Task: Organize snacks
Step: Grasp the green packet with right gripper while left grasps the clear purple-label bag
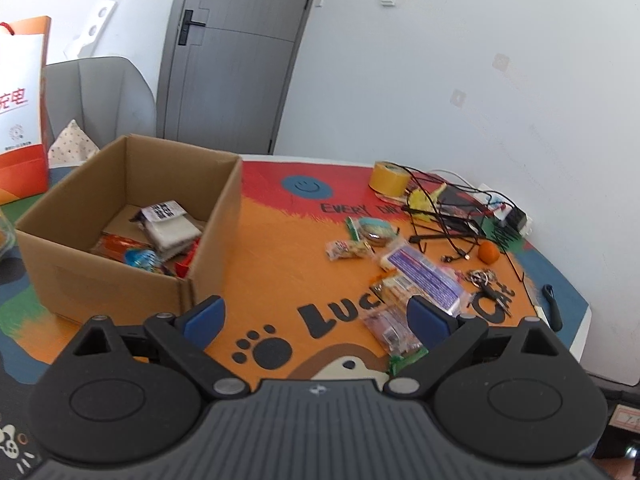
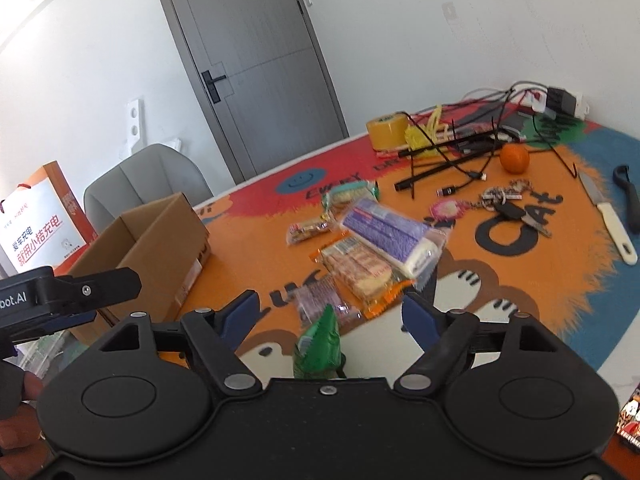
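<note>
Green crinkled snack packet [image 2: 318, 346] lies just below the wide-open right gripper [image 2: 330, 312], long axis pointing away; left gripper [image 1: 316, 312] gapes empty.

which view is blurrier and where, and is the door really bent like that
Right wrist view: motion smear on the purple snack pack and the cracker pack; the keys farther off look sharper. Left wrist view: milder blur on the same purple snack pack. The door bows from fisheye distortion in both views.
</note>
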`<control>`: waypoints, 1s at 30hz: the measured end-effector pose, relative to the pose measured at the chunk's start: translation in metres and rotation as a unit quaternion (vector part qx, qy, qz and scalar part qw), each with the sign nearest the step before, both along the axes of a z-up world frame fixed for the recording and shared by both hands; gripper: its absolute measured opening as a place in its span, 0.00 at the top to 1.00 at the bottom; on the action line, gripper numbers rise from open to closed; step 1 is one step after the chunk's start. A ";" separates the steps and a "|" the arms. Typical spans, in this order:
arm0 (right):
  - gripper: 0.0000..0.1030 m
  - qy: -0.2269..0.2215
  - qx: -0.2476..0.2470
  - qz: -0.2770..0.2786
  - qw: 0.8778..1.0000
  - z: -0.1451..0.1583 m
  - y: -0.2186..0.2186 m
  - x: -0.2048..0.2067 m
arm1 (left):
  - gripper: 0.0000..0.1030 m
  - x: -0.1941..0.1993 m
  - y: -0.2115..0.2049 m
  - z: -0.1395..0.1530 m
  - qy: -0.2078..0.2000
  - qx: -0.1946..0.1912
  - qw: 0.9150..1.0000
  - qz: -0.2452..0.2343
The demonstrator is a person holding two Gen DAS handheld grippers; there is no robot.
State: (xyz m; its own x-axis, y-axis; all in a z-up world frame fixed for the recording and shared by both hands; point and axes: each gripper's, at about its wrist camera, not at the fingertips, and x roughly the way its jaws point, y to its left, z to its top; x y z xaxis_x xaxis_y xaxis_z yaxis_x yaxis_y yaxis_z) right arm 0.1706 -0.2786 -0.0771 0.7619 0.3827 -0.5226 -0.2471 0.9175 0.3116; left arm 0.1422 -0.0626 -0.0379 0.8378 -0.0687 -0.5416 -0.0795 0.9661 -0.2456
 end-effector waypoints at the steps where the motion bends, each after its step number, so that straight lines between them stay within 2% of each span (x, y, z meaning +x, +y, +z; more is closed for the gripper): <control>1: 0.24 0.003 0.001 0.002 1.000 -0.003 0.000 0.000 | 0.06 0.001 -0.002 -0.002 0.001 -0.001 1.000 -0.002; 6: 0.32 0.023 0.003 0.012 1.000 -0.018 0.006 0.005 | 0.07 0.006 -0.009 -0.014 0.012 0.008 1.000 -0.011; 11: 0.35 0.040 0.008 0.017 0.999 -0.032 0.011 0.012 | 0.09 0.014 -0.010 -0.027 0.030 0.001 0.999 -0.015; 14: 0.46 0.042 0.011 0.015 0.999 -0.038 0.011 0.016 | 0.10 0.020 -0.014 -0.032 0.032 0.001 0.999 -0.019; 15: 0.68 0.042 0.014 0.022 0.999 -0.038 0.011 0.016 | 0.10 0.023 -0.015 -0.033 0.034 0.001 0.999 -0.019; 16: 0.71 0.047 0.027 0.031 0.998 -0.039 0.009 0.018 | 0.11 0.025 -0.016 -0.035 0.036 0.000 0.999 -0.019; 30: 0.72 0.037 0.045 -0.036 0.998 -0.040 -0.043 0.020 | 0.12 0.066 -0.049 -0.055 0.062 0.003 0.997 -0.037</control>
